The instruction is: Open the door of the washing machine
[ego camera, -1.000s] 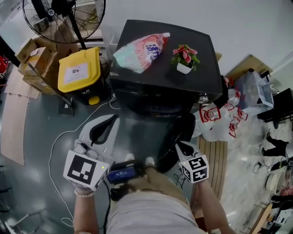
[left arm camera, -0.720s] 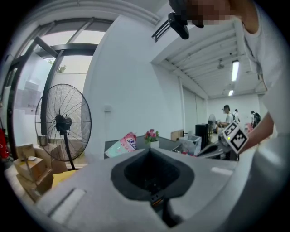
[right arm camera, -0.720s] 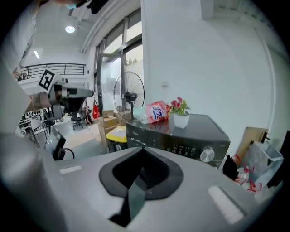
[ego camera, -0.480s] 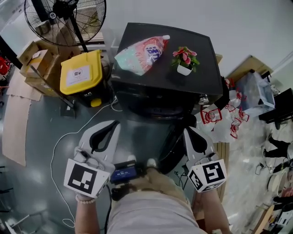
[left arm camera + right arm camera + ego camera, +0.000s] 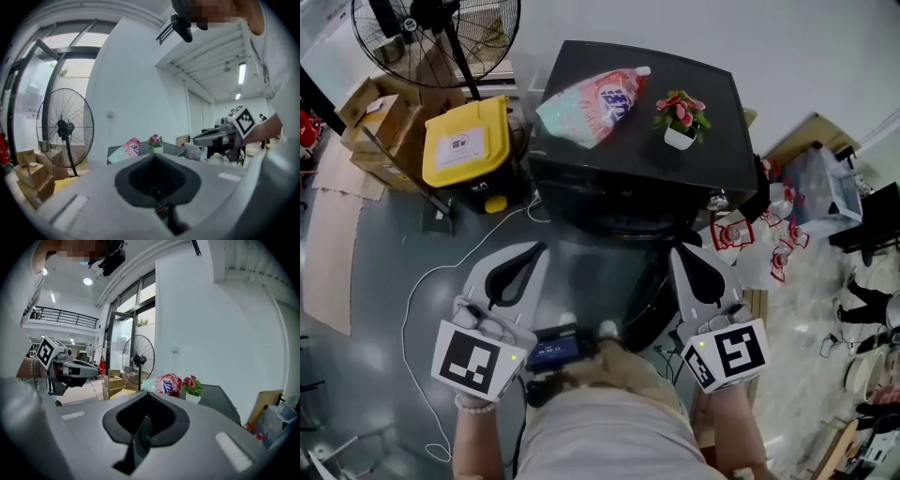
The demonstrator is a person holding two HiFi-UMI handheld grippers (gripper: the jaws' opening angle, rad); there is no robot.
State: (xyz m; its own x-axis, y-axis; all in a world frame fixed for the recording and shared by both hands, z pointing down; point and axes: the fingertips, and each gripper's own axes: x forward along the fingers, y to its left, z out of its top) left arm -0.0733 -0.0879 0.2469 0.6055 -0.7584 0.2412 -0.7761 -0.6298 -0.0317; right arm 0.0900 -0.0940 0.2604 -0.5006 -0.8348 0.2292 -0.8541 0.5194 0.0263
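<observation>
The black washing machine [image 5: 703, 66] stands ahead of me, and its round dark door [image 5: 649, 298] hangs swung open toward me. My left gripper [image 5: 534, 247] is shut and empty, held left of the door. My right gripper [image 5: 674, 251] is also shut and empty, just right of the door's top and apart from it. In the left gripper view the closed jaws [image 5: 154, 158] point at the machine's top [image 5: 180, 150]. The right gripper view shows its closed jaws [image 5: 146, 395] aimed the same way.
A detergent pouch [image 5: 591, 101] and a small flower pot [image 5: 680, 120] sit on the machine's top. A yellow bin [image 5: 464, 141], a standing fan [image 5: 441, 28] and cardboard boxes [image 5: 370, 112] stand to the left. Plastic bags [image 5: 750, 246] lie at the right, and a white cable [image 5: 441, 277] runs over the floor.
My right gripper has risen from low beside the open door to level with the left one and now points forward. The left gripper has stayed put.
</observation>
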